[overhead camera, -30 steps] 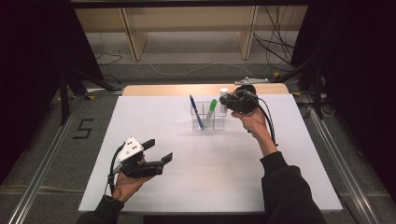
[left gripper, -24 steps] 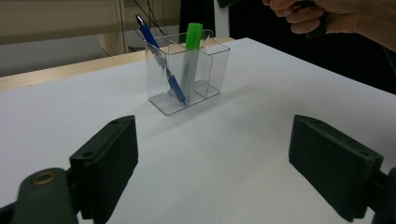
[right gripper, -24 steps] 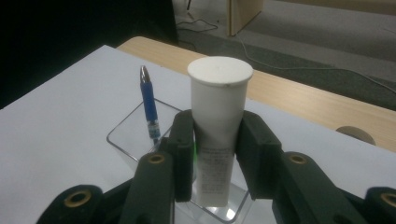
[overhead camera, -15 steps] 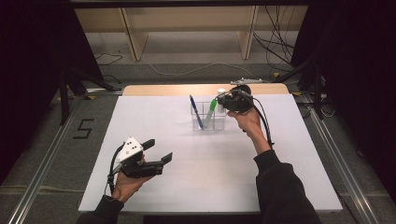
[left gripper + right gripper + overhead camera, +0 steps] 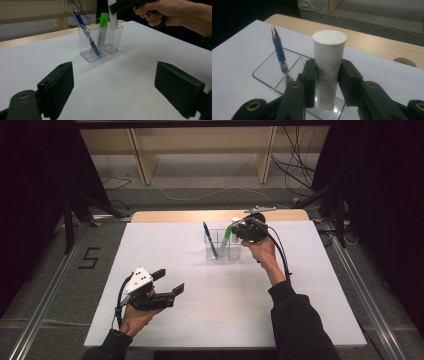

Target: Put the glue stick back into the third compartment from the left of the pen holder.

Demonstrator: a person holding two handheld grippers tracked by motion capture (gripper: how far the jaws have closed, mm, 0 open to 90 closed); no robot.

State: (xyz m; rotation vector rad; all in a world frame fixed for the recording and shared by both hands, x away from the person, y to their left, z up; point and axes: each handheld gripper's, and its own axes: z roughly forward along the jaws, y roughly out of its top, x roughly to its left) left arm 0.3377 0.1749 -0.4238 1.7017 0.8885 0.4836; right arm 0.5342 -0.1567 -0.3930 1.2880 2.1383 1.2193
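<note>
Darkness takes both sides of the room in the high view, with black stands and loose cables on a grey floor (image 5: 45, 285) marked with a "5" to the left. Pale wooden shelving (image 5: 200, 155) stands at the far end. The counter (image 5: 310, 285) is white and bare across most of its top, with a strip of light wood (image 5: 175, 216) along its far edge.

Near that far edge stands a clear organizer (image 5: 113, 37) of see-through plastic, split into compartments. The right gripper (image 5: 325, 82) reaches over it from the right, its jaws pressed on both sides of a white tube (image 5: 329, 62), which stands upright with its base inside one compartment and its flat cap up. A green marker (image 5: 102, 27) stands in the next compartment, just beside the tube, and a blue pen (image 5: 86, 33) leans in the compartment on the far side of that.

The left gripper (image 5: 167, 282) is held well apart at the near left of the counter, its jaws wide with nothing between them.
</note>
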